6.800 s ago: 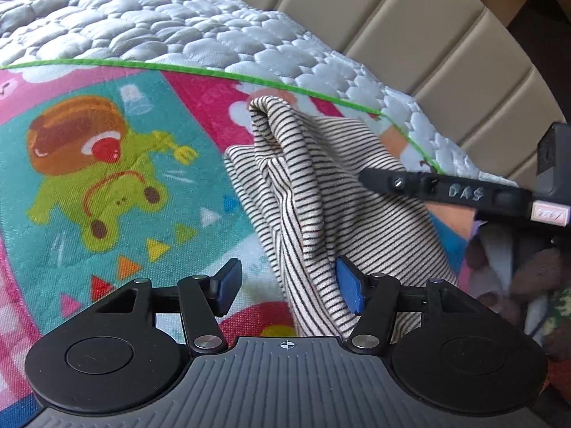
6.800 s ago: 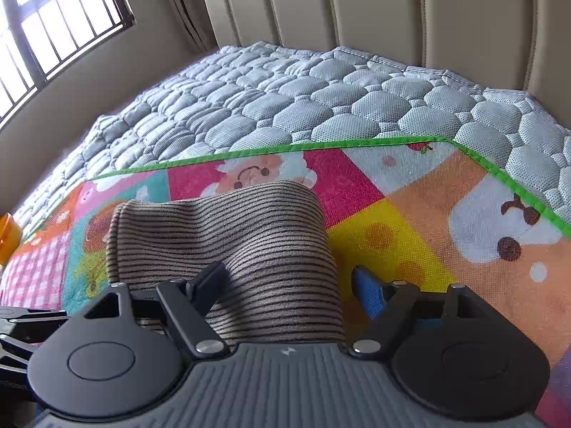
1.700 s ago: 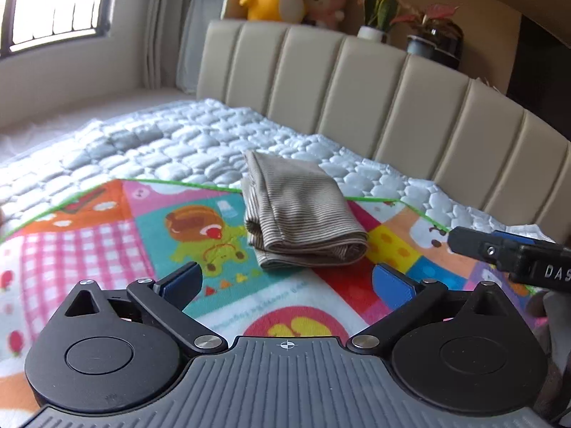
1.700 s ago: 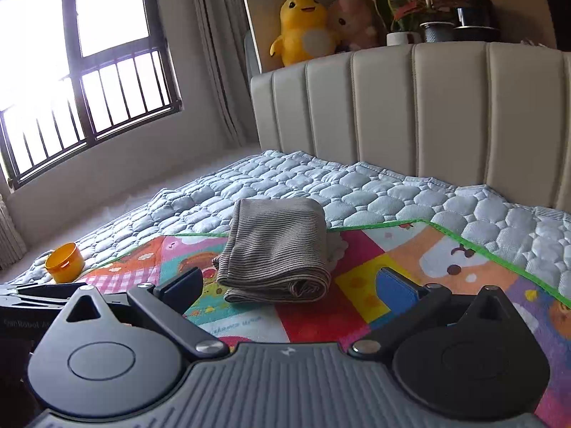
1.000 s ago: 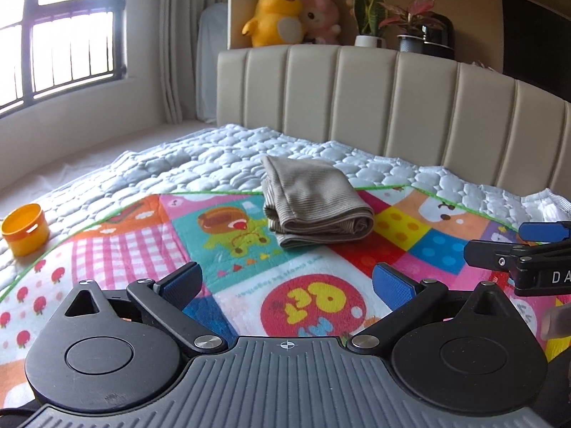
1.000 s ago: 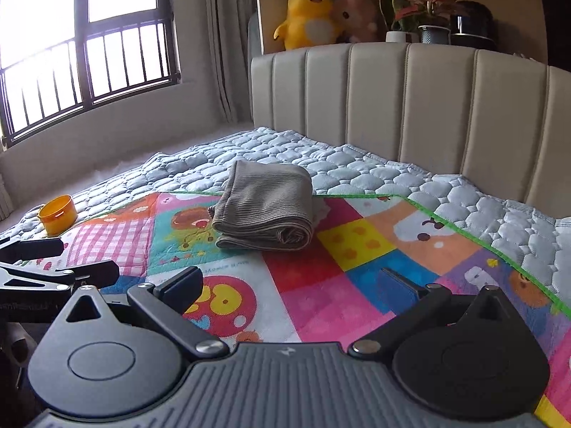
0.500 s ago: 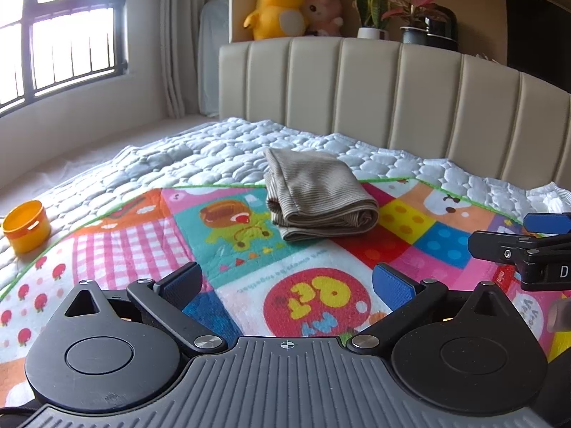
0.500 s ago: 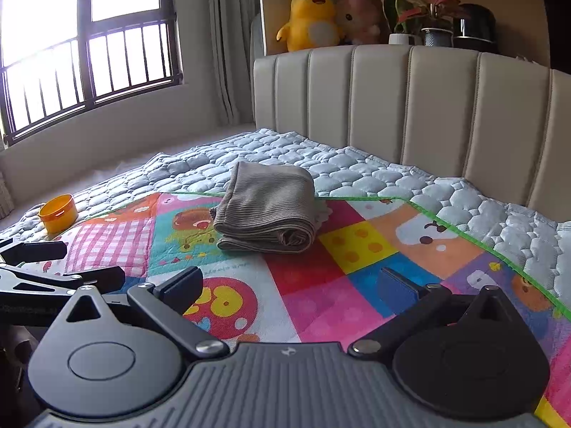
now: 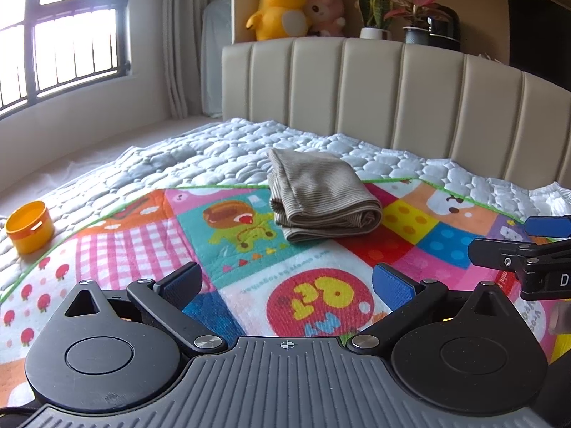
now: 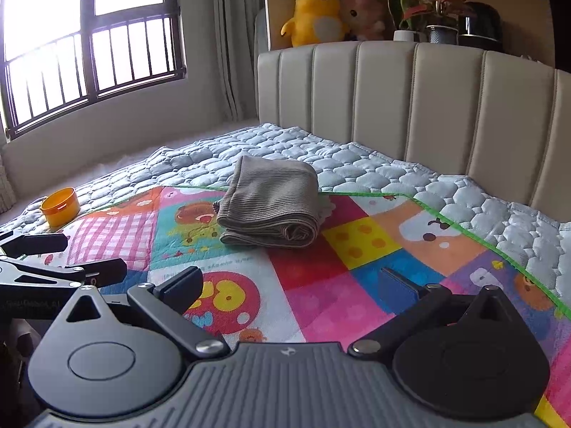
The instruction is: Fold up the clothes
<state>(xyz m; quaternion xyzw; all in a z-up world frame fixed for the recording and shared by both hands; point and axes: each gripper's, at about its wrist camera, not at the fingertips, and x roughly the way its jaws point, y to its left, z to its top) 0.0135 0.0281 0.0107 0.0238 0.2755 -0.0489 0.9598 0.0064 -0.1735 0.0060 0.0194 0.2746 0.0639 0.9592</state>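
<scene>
The striped garment [image 9: 321, 196] lies folded in a compact bundle at the far edge of the colourful play mat [image 9: 321, 285], partly on the quilted mattress [image 9: 214, 167]; the left gripper [image 9: 285, 285] and right gripper [image 10: 291, 285] (both spread wide, holding nothing) hang well short of it; the fold looks complete, so the next move likely calls for another garment.

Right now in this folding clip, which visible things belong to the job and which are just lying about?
Part of the job:
- folded brown-striped knit garment, lying on the colourful cartoon play mat
- left gripper, open
- right gripper, open

Just lying about:
- small orange plastic pot on the quilted grey mattress cover
- yellow duck plush toy
- pink plush toy
- potted plants
</scene>
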